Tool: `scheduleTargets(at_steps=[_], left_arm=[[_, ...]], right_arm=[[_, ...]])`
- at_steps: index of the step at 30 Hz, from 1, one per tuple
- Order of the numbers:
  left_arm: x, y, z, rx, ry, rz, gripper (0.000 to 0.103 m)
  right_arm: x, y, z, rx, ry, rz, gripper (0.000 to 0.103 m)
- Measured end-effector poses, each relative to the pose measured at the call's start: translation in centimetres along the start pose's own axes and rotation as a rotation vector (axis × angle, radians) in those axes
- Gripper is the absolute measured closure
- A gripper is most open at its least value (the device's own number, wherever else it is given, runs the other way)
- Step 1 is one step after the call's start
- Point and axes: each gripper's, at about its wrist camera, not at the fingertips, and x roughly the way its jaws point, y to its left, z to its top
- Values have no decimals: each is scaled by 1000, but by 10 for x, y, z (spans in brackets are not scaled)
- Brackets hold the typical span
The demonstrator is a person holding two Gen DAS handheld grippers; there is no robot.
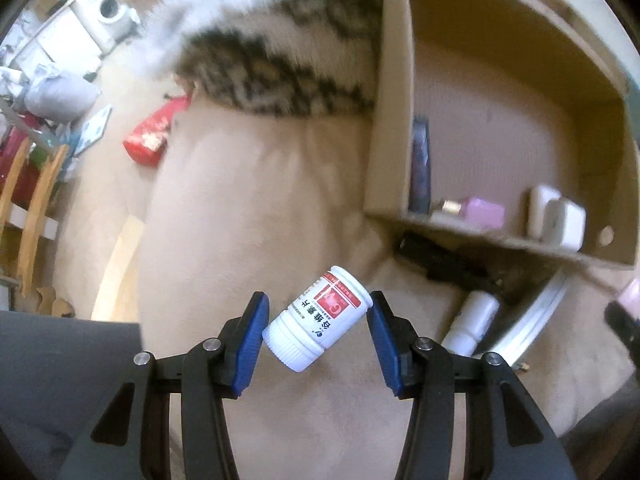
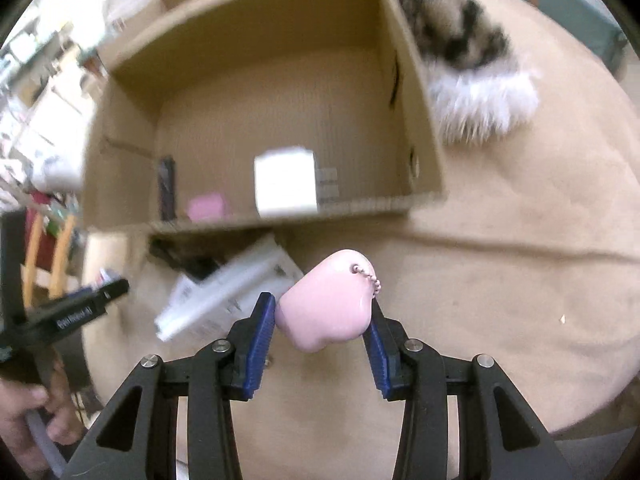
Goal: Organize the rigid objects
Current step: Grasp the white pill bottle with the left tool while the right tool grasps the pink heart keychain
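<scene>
item: left gripper (image 1: 318,330), jaws part-way closed on a white pill bottle (image 1: 318,320); blue ribbed pads press its ribbed cap end and its base, bottle tilted, clear of the cushion.
item: right gripper (image 2: 322,320), jaws part-way closed on a pink charm (image 2: 326,306); the pads touch it on both sides, and it hangs above the cushion with its bead chain at the far right edge.
step in hand, judged: both picks made, carry to the cardboard box (image 2: 416,200) under way; release not yet done.
next move, judged: bring each load over the near rim of the box, lower into bare floor space, then widen the jaws; the two grippers sit close, so staggering the drops seems wise.
materials: bottle, smooth hard plastic, cylindrical, red-and-white printed label. charm, glossy, rounded, lobed, likely hard plastic. box, matte corrugated board, open top, already holding a pink block (image 2: 206,208), a white cube (image 2: 286,180) and a dark flat item (image 2: 166,188).
support: beige cushion (image 1: 260,200), soft, napped fabric with seams.
outside box, near wall: white tube (image 1: 474,320), white flat carton (image 2: 224,292), black object, blurred.
</scene>
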Motion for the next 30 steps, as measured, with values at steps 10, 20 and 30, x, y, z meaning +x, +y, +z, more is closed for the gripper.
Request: scheduleTargets(at_steps=[10,20,30], left_arm=[[-76,-8,17,65,-213,-66,56],[-89,-41,55,115,-248,-163,56],[-60,-68,84,184,-224,-169,56]], right_arm=[[-46,16,15,-10,-192,117,58],[-49,50,56,-91,-242,145,58],[-16,51,88,-124,-221,128,58]])
